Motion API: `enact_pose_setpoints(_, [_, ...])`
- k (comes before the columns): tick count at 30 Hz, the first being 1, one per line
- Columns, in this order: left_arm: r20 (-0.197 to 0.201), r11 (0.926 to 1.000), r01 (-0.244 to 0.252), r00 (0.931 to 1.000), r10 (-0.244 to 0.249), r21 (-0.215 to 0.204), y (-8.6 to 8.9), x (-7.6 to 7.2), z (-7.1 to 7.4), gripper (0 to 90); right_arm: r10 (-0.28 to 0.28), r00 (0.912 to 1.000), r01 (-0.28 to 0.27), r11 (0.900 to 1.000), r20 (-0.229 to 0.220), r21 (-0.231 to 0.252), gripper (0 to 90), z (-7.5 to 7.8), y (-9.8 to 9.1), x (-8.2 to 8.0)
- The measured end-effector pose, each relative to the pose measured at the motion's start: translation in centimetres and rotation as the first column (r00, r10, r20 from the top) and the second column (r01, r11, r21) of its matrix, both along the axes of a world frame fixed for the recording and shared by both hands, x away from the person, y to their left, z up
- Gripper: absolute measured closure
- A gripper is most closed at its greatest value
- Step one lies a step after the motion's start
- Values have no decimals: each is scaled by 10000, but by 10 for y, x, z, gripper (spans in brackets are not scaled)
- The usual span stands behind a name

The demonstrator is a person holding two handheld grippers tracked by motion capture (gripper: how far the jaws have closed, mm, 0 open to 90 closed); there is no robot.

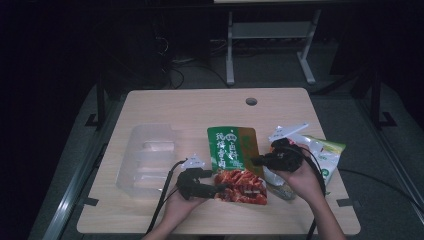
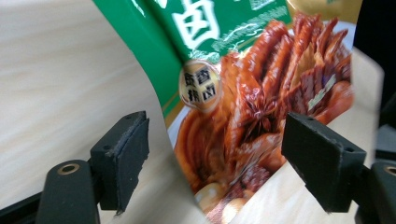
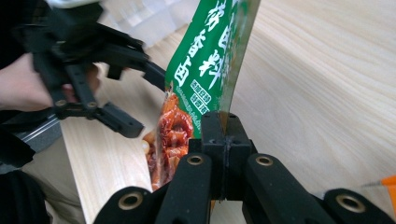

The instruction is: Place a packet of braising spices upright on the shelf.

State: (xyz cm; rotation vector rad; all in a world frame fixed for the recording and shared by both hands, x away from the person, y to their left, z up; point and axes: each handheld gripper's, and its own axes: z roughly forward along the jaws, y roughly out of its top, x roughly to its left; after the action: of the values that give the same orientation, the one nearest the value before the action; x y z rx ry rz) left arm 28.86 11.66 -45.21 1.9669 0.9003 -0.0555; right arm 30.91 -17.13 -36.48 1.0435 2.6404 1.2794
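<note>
Right tongs (image 3: 223, 135) clamp the green snack pouch (image 1: 232, 147); left tongs (image 2: 212, 161) stand wide around its lower end. Light wood-grain tabletop (image 1: 200, 107), dark surrounding room.

A green pouch (image 1: 235, 162) with white characters, a gold strip at its three o'clock edge and a red-brown food print at six o'clock is seen on the pale wood-grain table (image 1: 190, 107). At nine o'clock a clear tray (image 1: 145, 157) is seen; at three o'clock, a white-and-green packet (image 1: 327, 152). Black jaws are shown throughout.
</note>
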Motion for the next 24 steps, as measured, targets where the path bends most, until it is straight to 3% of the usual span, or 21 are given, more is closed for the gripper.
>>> enact_pose_setpoints(4, [-863,9951,382,9952,-461,-909,-8,15,-6,266,44,9992,-43,10000,392,-32,896,-3,-7,-13])
enact_pose_setpoints(6, [-1274,9870,554,9890,-750,-1512,-9,24,-8,392,96,9991,-99,9999,411,86,896,-7,-12,-16])
enact_pose_setpoints(9, [-1652,9785,488,9828,-829,-2005,-10,31,-8,657,12,9997,-13,10000,248,35,896,-15,-21,-14])
enact_pose_setpoints(10, [-1643,9783,556,9824,-893,-1994,-11,32,-7,657,12,9997,-13,10000,248,35,896,-15,-21,-14])
enact_pose_setpoints(15, [-1351,9767,900,9838,-1176,-1947,-14,33,-3,815,-162,9997,158,9997,187,191,896,-17,-27,-15])
enact_pose_setpoints(19, [-875,9798,879,9906,-1049,-1797,-12,30,6,854,-258,9992,247,9991,317,356,895,-16,-28,-15])
enact_pose_setpoints(22, [-230,9869,780,9964,-821,-1413,-8,23,17,861,-310,9988,292,9984,366,491,890,-15,-28,-15])
enact_pose_setpoints(24, [389,9934,755,9966,-724,-866,-8,18,25,863,-296,9987,277,9986,408,454,876,-16,-25,-15])
